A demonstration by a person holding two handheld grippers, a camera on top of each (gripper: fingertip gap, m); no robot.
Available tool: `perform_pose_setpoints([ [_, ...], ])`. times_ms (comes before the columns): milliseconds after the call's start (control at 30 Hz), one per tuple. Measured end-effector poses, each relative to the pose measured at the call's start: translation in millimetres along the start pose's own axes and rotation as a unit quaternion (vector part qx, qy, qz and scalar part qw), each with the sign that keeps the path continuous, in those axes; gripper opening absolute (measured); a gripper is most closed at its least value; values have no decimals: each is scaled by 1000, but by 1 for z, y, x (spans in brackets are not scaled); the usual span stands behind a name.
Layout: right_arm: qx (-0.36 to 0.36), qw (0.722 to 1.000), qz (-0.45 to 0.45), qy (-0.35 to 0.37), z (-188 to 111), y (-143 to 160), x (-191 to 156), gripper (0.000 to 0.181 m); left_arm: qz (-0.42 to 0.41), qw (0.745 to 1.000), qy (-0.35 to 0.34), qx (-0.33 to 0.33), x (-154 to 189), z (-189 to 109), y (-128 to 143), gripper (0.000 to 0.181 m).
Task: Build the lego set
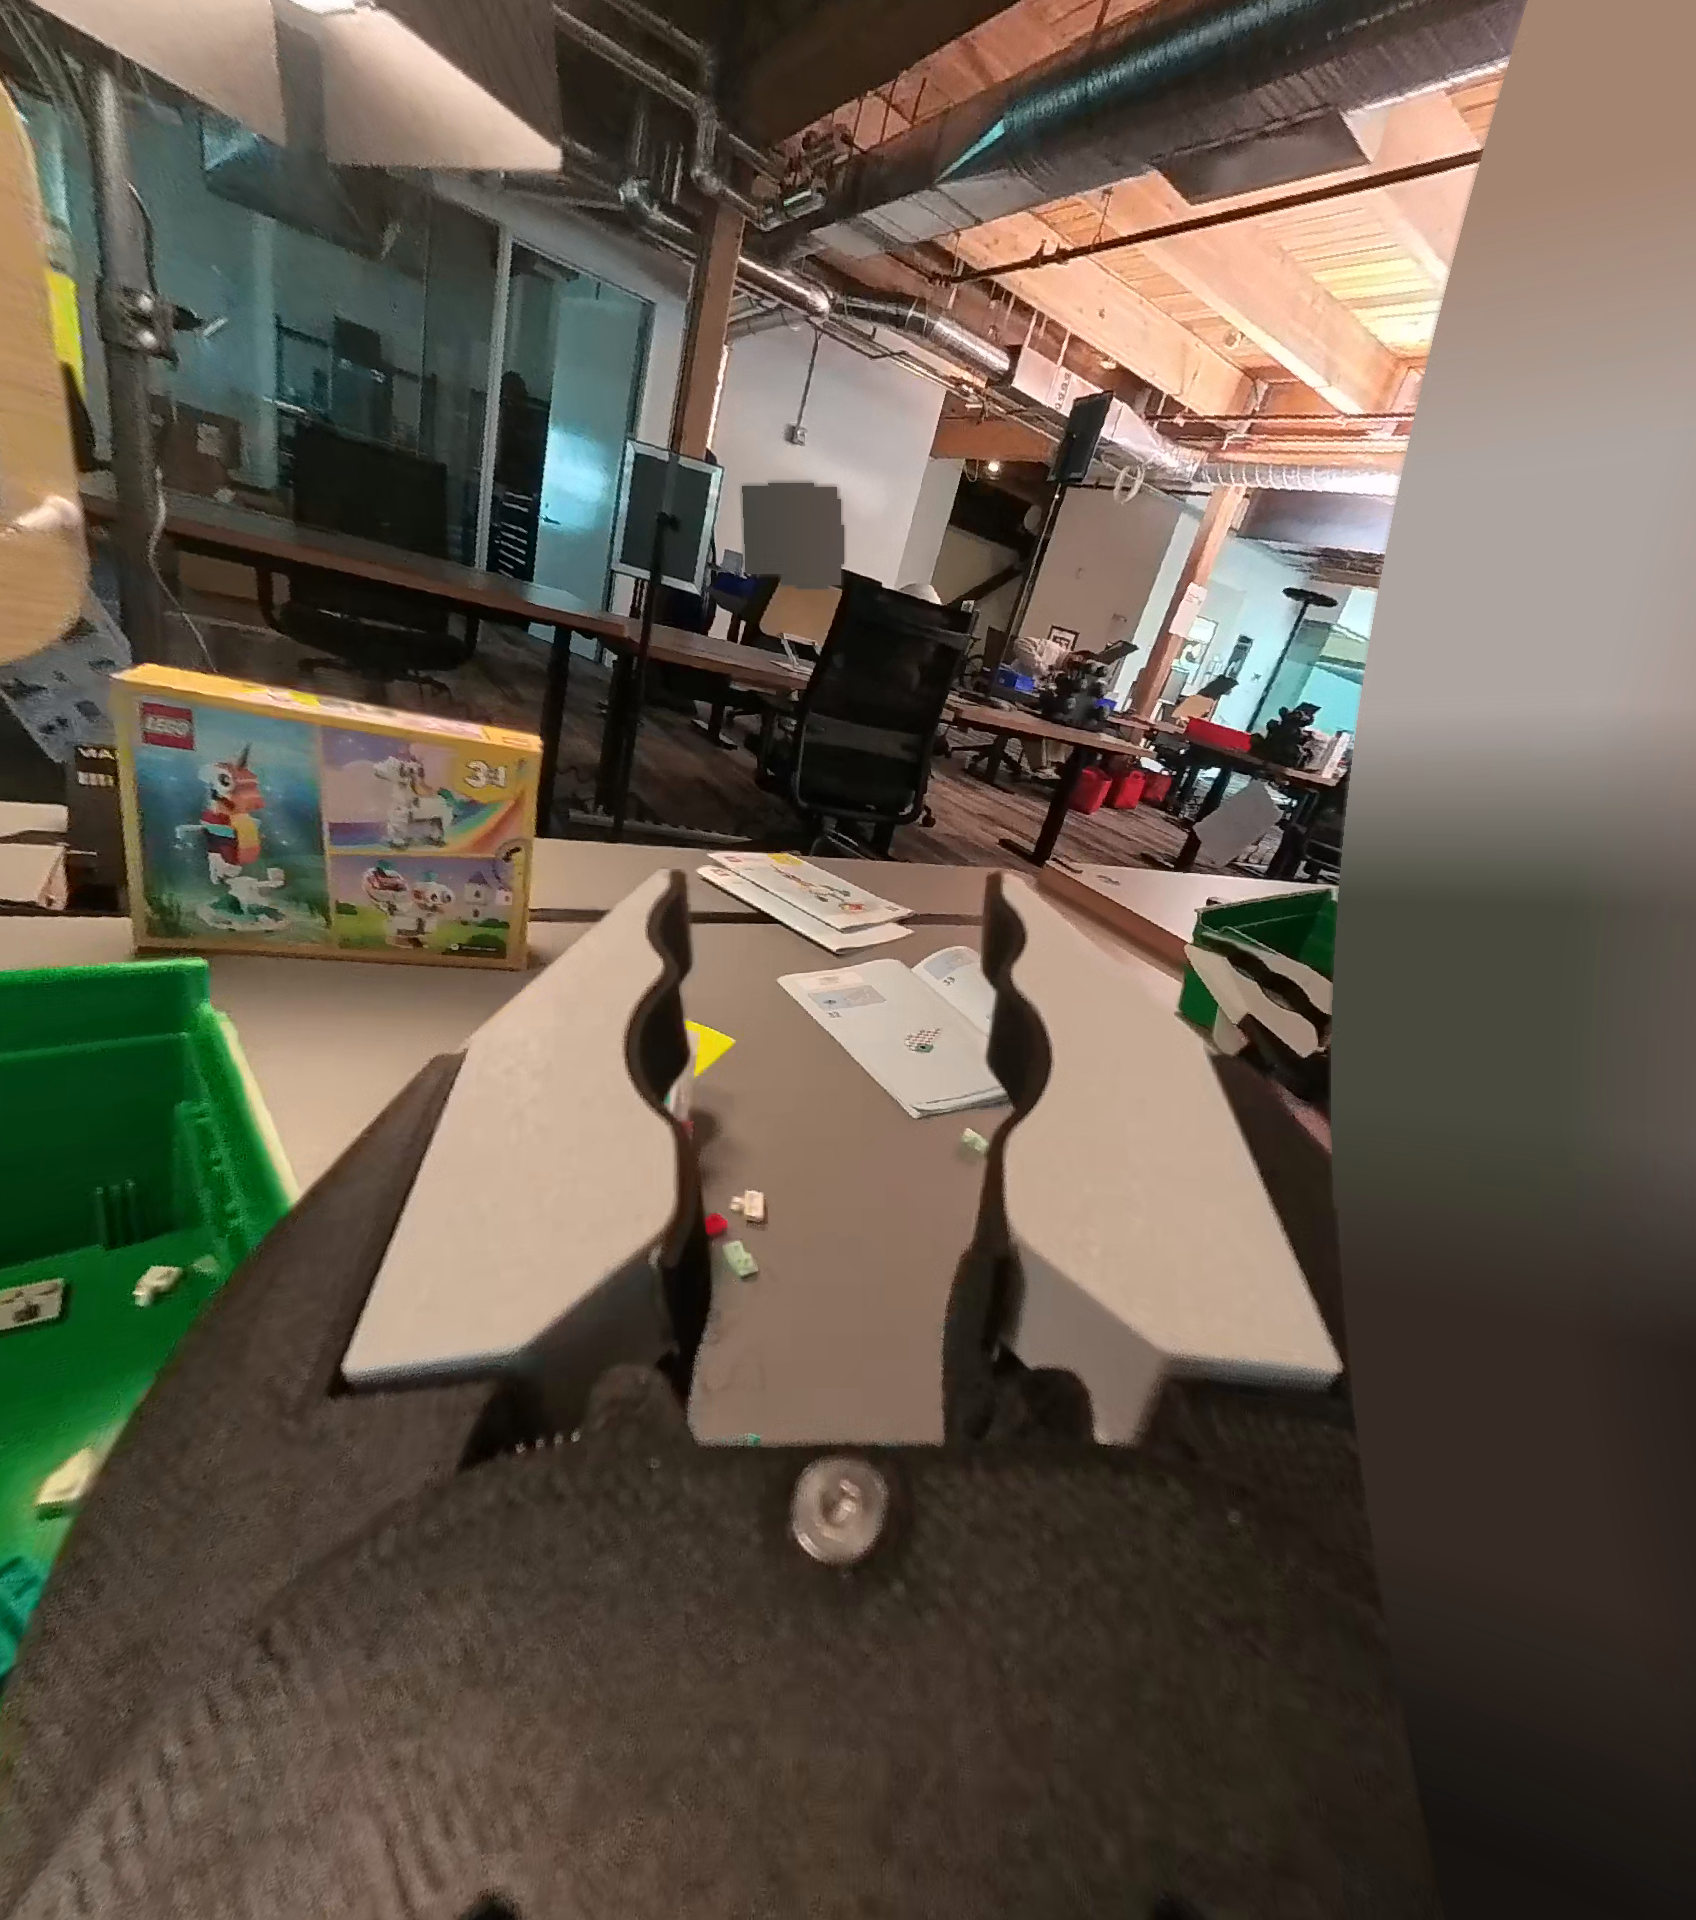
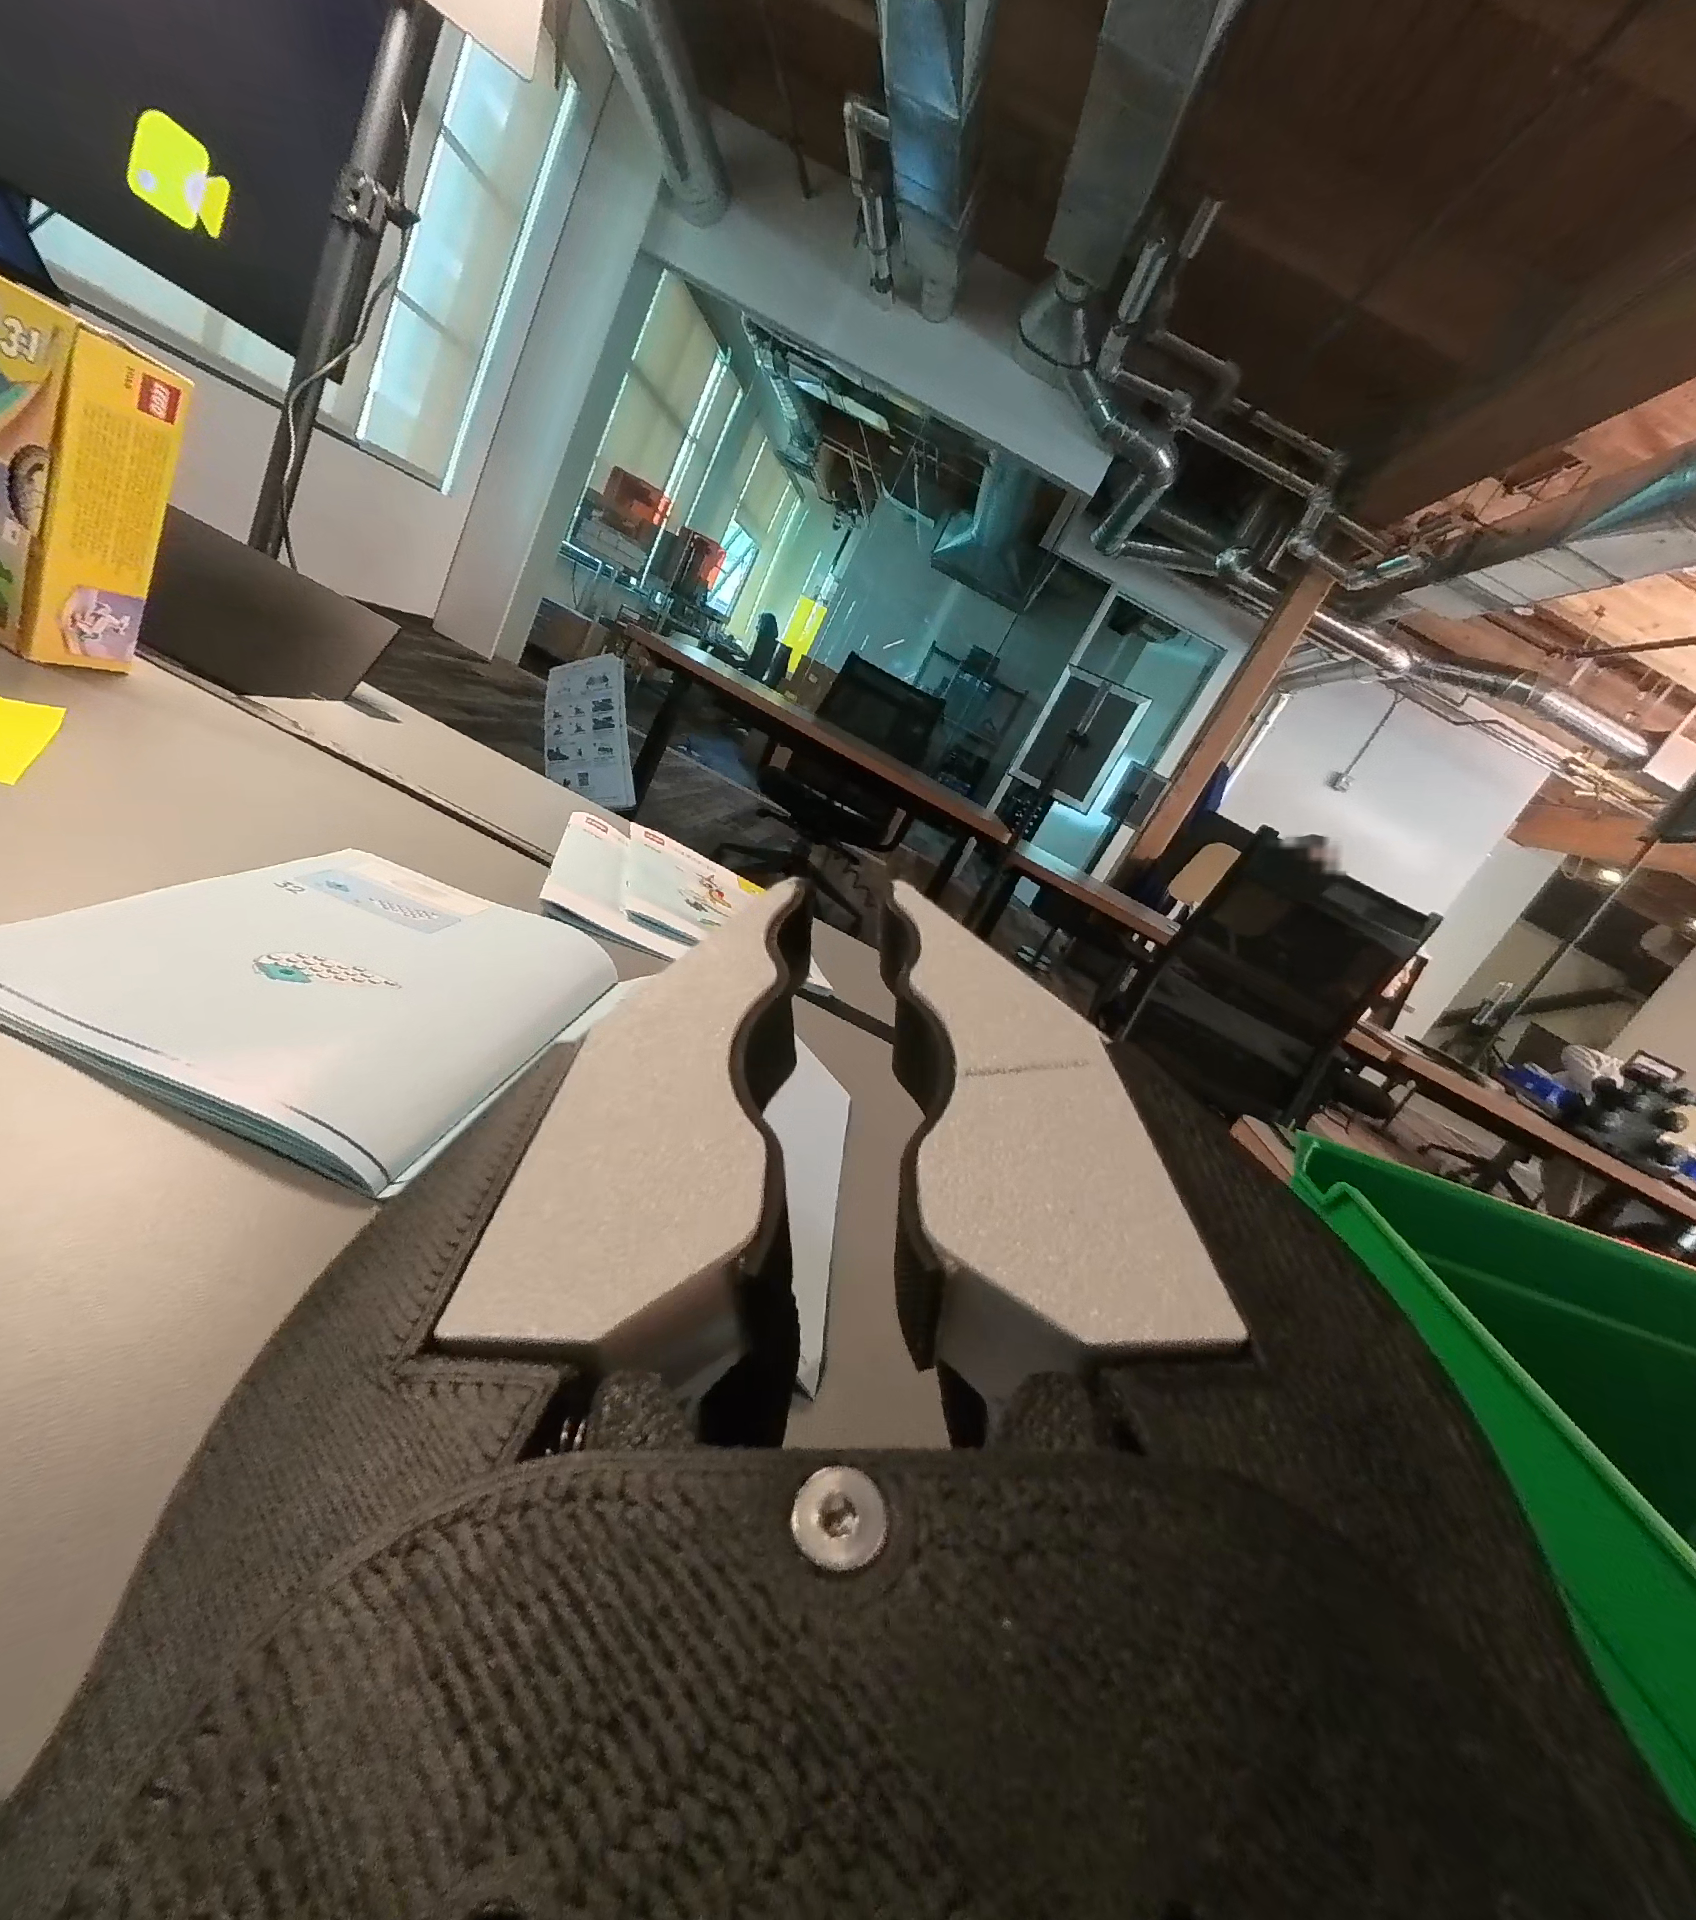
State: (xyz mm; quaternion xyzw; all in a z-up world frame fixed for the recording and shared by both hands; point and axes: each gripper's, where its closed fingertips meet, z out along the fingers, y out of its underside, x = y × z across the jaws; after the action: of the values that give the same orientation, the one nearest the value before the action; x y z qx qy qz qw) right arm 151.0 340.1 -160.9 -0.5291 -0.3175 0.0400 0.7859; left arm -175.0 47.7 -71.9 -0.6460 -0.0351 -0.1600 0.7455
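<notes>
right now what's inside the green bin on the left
A few small pale lego pieces lie on the floor of the green bin. The left gripper's body covers the bin's near right corner, so anything there is hidden.

The left gripper (image 1: 828,914) has matt grey fingers (image 1: 532,1174) with a fine grainy face, seated in rough black plastic ribbed with printed layer lines; a shiny metal screw (image 1: 839,1509) sits at 6 o'clock. The right gripper (image 2: 849,904) shows the same grainy grey and ridged black. The table (image 1: 387,1023) looks smooth and matt. The green bin (image 1: 44,1122) at 9 o'clock is plastic with a slight sheen. The lego box (image 1: 330,831) is glossy printed cardboard, and the open booklet (image 2: 252,1003) is thin, smooth paper.
</notes>
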Motion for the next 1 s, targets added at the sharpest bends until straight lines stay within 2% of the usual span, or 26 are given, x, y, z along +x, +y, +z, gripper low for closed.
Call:
perform_pose_setpoints([
  [200,-7,1000,-11,-2,1,2,-2,10,27,999,-32,22,-16,-15,-19,56],
  [400,-17,1000,-7,-3,1,4,-3,10,29,997,-59,44,-33,-26,-26,55],
  [467,-68,997,18,-29,3,19,-8,5,36,996,-73,44,-41,-25,-26,54],
  [500,-104,992,26,-63,4,30,-17,0,41,995,-81,41,-45,-24,-26,53],
  [600,-206,964,42,-166,7,59,-42,0,47,994,-100,23,-59,-14,-23,52],
  [667,-248,945,73,-203,9,70,-52,0,31,994,-105,13,-68,-6,-20,52],
  [800,-316,914,98,-235,11,90,-62,0,-5,990,-143,19,-94,1,-19,51],
  [900,-365,892,82,-253,7,106,-70,0,-24,985,-173,10,-112,7,-9,50],
  [1000,-373,890,73,-251,6,108,-72,0,-44,982,-181,-7,-121,16,0,50],
])
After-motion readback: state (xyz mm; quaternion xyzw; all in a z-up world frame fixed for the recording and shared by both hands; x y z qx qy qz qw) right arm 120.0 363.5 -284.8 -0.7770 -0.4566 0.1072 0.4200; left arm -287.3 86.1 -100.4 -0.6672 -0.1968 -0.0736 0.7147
